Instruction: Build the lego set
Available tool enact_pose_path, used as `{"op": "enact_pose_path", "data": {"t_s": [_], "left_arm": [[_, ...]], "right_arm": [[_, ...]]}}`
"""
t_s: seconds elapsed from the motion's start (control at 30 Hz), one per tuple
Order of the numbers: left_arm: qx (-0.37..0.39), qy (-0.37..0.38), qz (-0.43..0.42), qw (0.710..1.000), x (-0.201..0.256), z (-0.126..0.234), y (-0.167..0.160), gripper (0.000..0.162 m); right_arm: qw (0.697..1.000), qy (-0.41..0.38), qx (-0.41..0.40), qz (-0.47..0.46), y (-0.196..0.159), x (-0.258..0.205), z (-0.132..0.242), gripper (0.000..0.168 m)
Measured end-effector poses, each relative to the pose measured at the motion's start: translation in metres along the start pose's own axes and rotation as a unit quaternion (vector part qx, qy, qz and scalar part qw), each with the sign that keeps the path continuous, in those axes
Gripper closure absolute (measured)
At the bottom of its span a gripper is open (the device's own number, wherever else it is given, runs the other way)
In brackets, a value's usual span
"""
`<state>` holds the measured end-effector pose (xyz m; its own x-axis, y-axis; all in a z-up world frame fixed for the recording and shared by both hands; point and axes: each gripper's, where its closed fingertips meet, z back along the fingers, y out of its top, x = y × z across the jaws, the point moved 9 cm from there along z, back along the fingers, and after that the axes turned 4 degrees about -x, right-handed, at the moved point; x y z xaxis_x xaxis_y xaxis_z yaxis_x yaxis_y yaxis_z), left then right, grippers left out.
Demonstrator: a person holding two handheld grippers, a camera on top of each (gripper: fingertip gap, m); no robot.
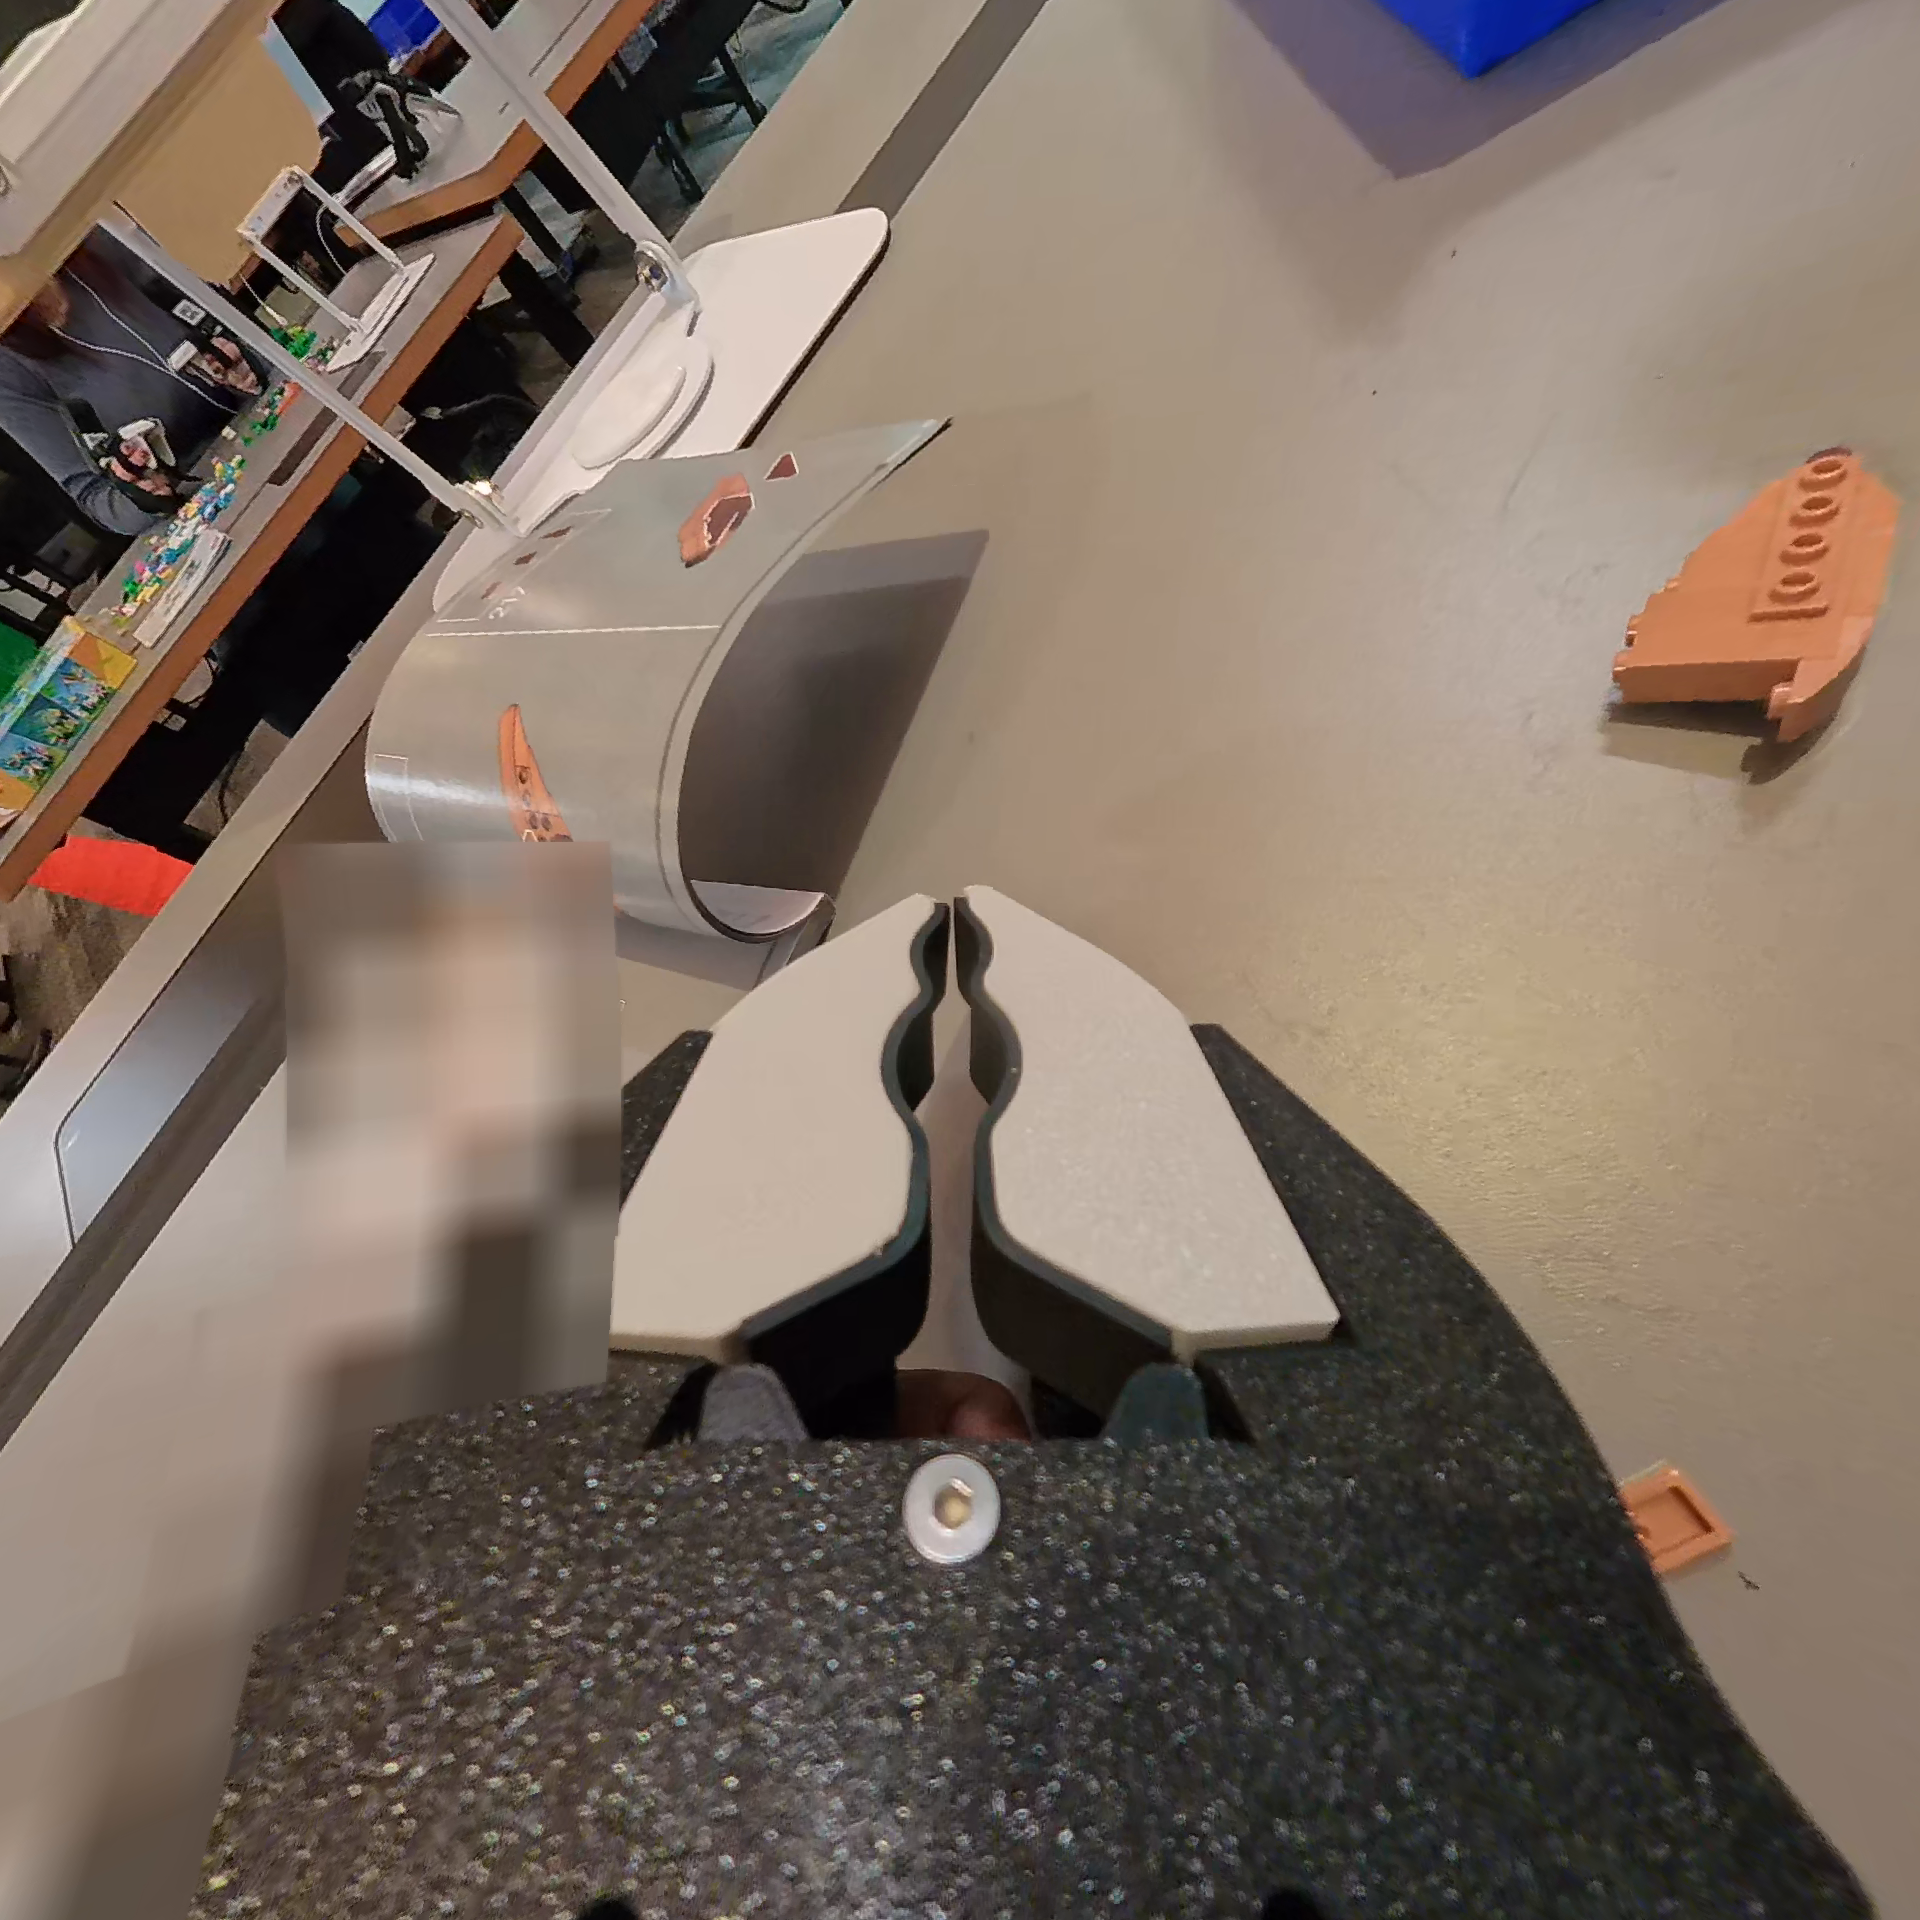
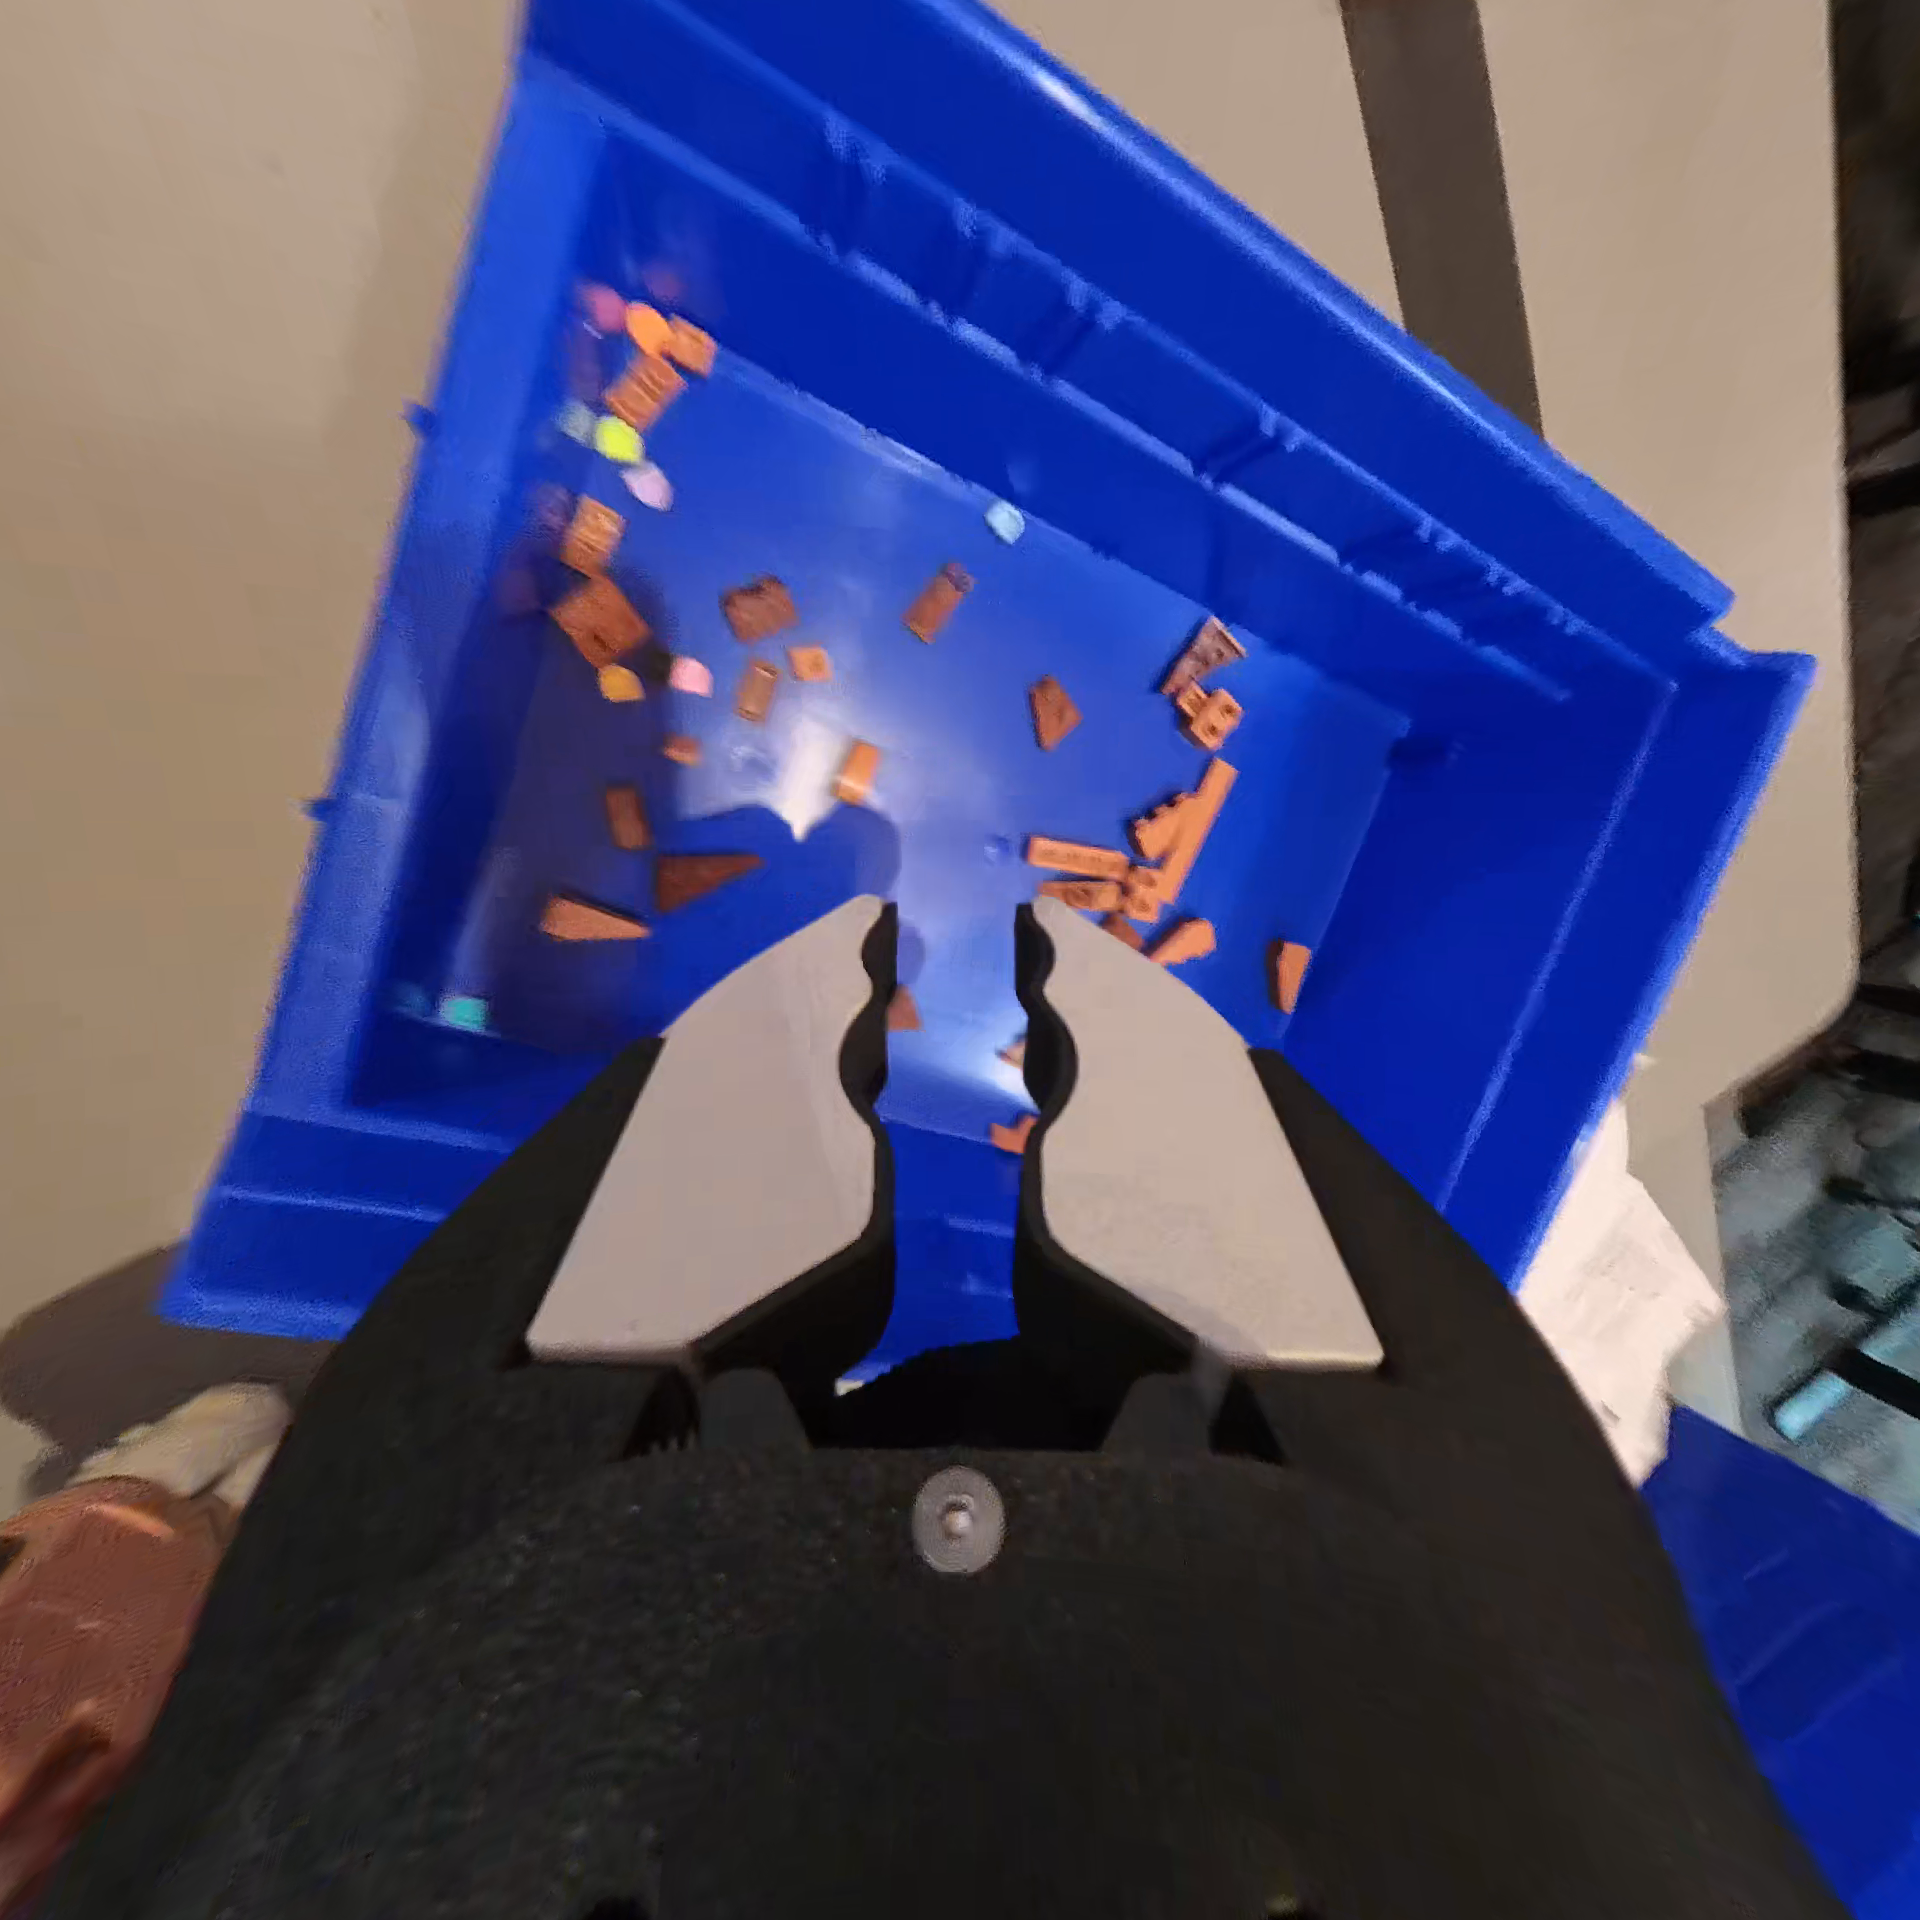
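In the left wrist view my left gripper (image 1: 952,912) is shut and empty above the grey table. An orange wedge-shaped lego assembly (image 1: 1766,597) with a row of studs lies far to its right. A small orange tile (image 1: 1675,1519) lies by the gripper's right side. The curled instruction booklet (image 1: 644,665) lies just ahead to the left. In the right wrist view my right gripper (image 2: 956,920) is open and empty, hovering over a blue bin (image 2: 1455,582) holding several loose orange and brown lego pieces (image 2: 1179,831) and a few coloured ones (image 2: 618,442).
A white lamp base (image 1: 717,343) stands behind the booklet by the table's far edge. A corner of the blue bin (image 1: 1475,31) shows at the top. Other desks with a person lie beyond. White paper (image 2: 1621,1299) lies right of the bin. To the small orange tile (image 1: 1675,1519): left tips about 12 cm, right tips about 45 cm.
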<state>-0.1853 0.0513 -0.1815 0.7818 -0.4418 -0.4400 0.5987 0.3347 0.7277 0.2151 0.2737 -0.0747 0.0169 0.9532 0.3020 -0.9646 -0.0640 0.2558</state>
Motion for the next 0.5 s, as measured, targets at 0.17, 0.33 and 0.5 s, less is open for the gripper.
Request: {"op": "enact_pose_path", "data": {"t_s": [0.17, 0.33, 0.5], "left_arm": [[0.000, -0.002, 0.003, 1.000, -0.001, 0.000, -0.001, 0.161], [-0.004, -0.002, -0.002, 1.000, 0.000, -0.001, -0.001, 0.161], [-0.005, -0.003, 0.000, 1.000, -0.001, -0.001, -0.001, 0.161]], "right_arm": [[0.997, -0.055, -0.042, -0.016, -0.021, 0.032, 0.009, 0.147], [0.996, -0.061, -0.061, -0.029, -0.039, 0.049, 0.010, 0.147], [0.996, -0.050, -0.074, -0.028, -0.045, 0.054, 0.000, 0.147]]}}
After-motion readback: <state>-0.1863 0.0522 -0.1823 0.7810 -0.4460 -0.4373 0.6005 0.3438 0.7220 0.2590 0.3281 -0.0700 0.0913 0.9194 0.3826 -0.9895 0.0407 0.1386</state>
